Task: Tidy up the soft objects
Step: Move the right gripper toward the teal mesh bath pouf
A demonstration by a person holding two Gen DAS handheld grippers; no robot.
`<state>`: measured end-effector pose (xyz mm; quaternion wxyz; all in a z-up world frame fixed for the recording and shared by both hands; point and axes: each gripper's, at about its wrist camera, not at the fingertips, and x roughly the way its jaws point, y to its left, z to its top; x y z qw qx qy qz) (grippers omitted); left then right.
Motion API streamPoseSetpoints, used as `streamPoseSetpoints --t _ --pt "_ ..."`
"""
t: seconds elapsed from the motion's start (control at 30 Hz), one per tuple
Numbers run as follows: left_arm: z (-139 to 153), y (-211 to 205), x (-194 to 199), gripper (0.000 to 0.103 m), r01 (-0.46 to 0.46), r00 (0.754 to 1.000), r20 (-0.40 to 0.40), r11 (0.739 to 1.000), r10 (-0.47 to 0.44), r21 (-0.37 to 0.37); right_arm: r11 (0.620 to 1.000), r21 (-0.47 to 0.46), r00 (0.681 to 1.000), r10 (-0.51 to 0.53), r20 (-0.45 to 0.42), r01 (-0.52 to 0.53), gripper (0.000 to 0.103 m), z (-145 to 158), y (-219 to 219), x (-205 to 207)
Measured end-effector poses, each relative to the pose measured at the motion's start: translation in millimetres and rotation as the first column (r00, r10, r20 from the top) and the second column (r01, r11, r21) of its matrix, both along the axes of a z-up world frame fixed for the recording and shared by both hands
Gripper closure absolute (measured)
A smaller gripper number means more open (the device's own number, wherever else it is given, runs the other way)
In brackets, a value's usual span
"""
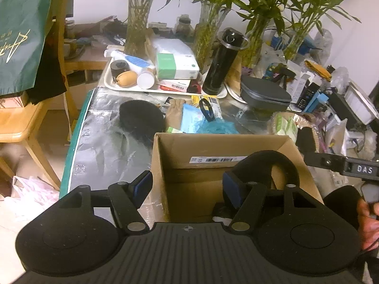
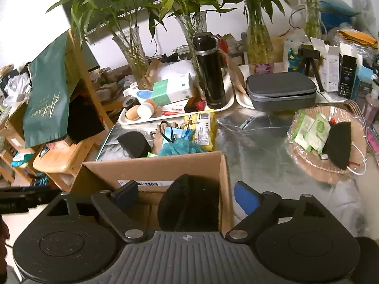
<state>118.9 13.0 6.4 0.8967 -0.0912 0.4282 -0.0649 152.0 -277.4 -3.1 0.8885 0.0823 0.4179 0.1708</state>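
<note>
An open cardboard box [image 1: 291, 146] [image 2: 154, 165] stands on the shiny table. A curved black foam piece [image 1: 267, 161] [image 2: 189, 203] stands inside it. My left gripper [image 1: 187, 189] is open, straddling the box's left wall. My right gripper [image 2: 184, 196] is open, its fingers either side of the box's right wall and the foam. Behind the box lie a black sponge [image 1: 142, 120] [image 2: 135, 144], a blue mesh pouf [image 1: 218, 127] [image 2: 180, 148] and a yellow sponge pack [image 2: 201, 130]. Another black foam piece [image 2: 338, 144] lies in a basket [image 2: 305, 161].
A white tray [image 1: 132, 88] [image 2: 132, 120] holds boxes, a bottle and a black flask [image 1: 220, 64] [image 2: 209, 71]. A grey case [image 1: 265, 94] [image 2: 281, 90], glass vases with bamboo and cluttered boxes stand behind. A wooden chair [image 1: 21, 123] with a green bag stands left.
</note>
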Motion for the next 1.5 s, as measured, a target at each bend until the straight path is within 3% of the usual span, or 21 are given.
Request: streamPoseSetpoints --t 0.17,0.53,0.97,1.1,1.23,1.33,1.5 --pt "-3 3 0 0.038 0.002 1.0 -0.005 1.0 -0.002 0.002 1.0 -0.004 1.0 0.016 0.022 -0.015 0.0 -3 -9 1" --pt "-5 9 6 0.038 -0.002 1.0 0.022 1.0 0.001 0.005 0.999 -0.036 0.996 -0.029 0.086 0.032 0.0 -4 -20 11" --pt "-6 6 20 0.038 0.002 0.998 0.06 1.0 -0.001 -0.011 0.991 -0.128 0.998 0.032 0.053 -0.025 0.0 -8 -12 48" --pt "-6 4 25 0.038 0.009 0.997 0.072 1.0 -0.008 -0.006 0.992 -0.107 0.997 0.069 0.03 -0.066 0.0 -9 -13 65" --pt "-6 4 31 0.038 0.006 0.997 0.081 1.0 -0.007 0.013 0.979 -0.17 0.992 0.12 0.03 -0.113 0.0 -8 -7 84" --pt "-6 4 34 0.038 -0.002 0.996 0.09 0.999 -0.001 0.036 0.967 -0.19 0.985 0.172 -0.015 -0.172 0.0 -12 -3 102" --pt "-4 8 33 0.038 -0.002 0.993 0.117 0.999 -0.004 0.051 0.954 -0.15 0.965 0.262 -0.012 -0.261 0.0 -15 2 117"
